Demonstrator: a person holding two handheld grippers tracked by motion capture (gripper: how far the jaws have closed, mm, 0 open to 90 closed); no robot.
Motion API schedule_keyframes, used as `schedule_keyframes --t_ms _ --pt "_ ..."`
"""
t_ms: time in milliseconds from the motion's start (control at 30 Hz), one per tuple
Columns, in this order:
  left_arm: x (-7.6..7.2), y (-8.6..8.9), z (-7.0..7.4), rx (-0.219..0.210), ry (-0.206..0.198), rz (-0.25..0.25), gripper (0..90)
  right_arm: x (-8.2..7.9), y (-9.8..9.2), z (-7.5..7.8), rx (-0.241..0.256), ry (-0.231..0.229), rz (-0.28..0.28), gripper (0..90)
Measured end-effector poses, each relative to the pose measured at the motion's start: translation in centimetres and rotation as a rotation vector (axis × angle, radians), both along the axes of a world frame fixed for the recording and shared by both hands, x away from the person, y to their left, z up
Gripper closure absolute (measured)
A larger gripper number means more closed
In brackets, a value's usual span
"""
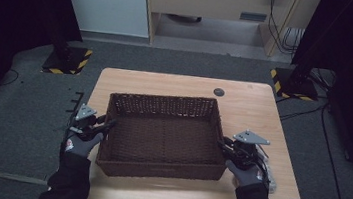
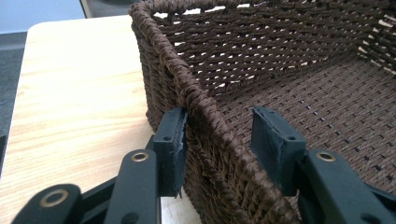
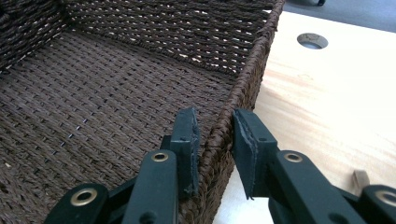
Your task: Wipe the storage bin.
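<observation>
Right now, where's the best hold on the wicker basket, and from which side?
Take the wicker basket by its two short side walls, each gripper coming in from its own side with one jaw inside and one outside the thick braided rim. The left gripper and right gripper already straddle it, not visibly clamped.

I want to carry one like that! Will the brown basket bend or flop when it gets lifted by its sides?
Probably only a little. The basket is tightly woven with a thick rolled rim, so it should mostly keep its shape. It is empty, so likely light. The left gripper and right gripper each straddle a side wall, so it should lift level.
</observation>
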State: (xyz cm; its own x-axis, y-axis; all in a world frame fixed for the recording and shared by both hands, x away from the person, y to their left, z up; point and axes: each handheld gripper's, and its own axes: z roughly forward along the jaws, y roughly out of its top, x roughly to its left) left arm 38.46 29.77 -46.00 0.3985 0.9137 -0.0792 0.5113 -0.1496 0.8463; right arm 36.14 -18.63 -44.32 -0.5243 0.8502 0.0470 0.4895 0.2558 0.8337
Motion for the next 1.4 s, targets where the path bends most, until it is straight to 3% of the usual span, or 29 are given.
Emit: schedule_keyframes --t_ms 133,300,467,500,533,633,733,967,1400 --pt "-0.2 0.0 -0.1 0.012 -0.013 -0.002 53.0 -1.0 0.2 0.1 0.005 0.005 -0.025 70.9" --pt "0.2 -0.1 0.0 0.036 -0.012 -0.013 55.1 -0.9 0.0 0.2 0.019 0.016 -0.014 68.5" --pt "0.6 0.1 -0.1 0.019 -0.013 -0.014 56.2 -0.8 -1.2 1.3 0.066 -0.053 -0.013 54.0" --pt "0.6 0.1 -0.1 0.019 -0.013 -0.014 56.2 -0.8 -1.2 1.3 0.066 -0.053 -0.013 54.0" --pt "0.7 0.1 -0.1 0.016 -0.013 -0.014 56.1 -0.8 -2.2 1.6 0.097 -0.067 -0.041 52.1" --pt "0.7 0.1 -0.2 0.007 -0.014 -0.011 55.4 -0.8 -3.0 1.6 0.097 -0.073 -0.057 50.2" --pt "0.7 0.2 -0.2 0.002 -0.012 -0.012 55.0 -0.6 -4.7 0.9 0.072 -0.055 -0.112 45.1" --pt "0.7 0.1 -0.2 0.004 -0.015 -0.012 54.9 -0.6 -7.2 -0.3 0.019 -0.028 -0.182 39.5" --pt "0.6 0.1 -0.2 0.007 -0.015 -0.006 53.2 -1.8 -9.5 -3.2 -0.040 0.068 -0.219 38.6"
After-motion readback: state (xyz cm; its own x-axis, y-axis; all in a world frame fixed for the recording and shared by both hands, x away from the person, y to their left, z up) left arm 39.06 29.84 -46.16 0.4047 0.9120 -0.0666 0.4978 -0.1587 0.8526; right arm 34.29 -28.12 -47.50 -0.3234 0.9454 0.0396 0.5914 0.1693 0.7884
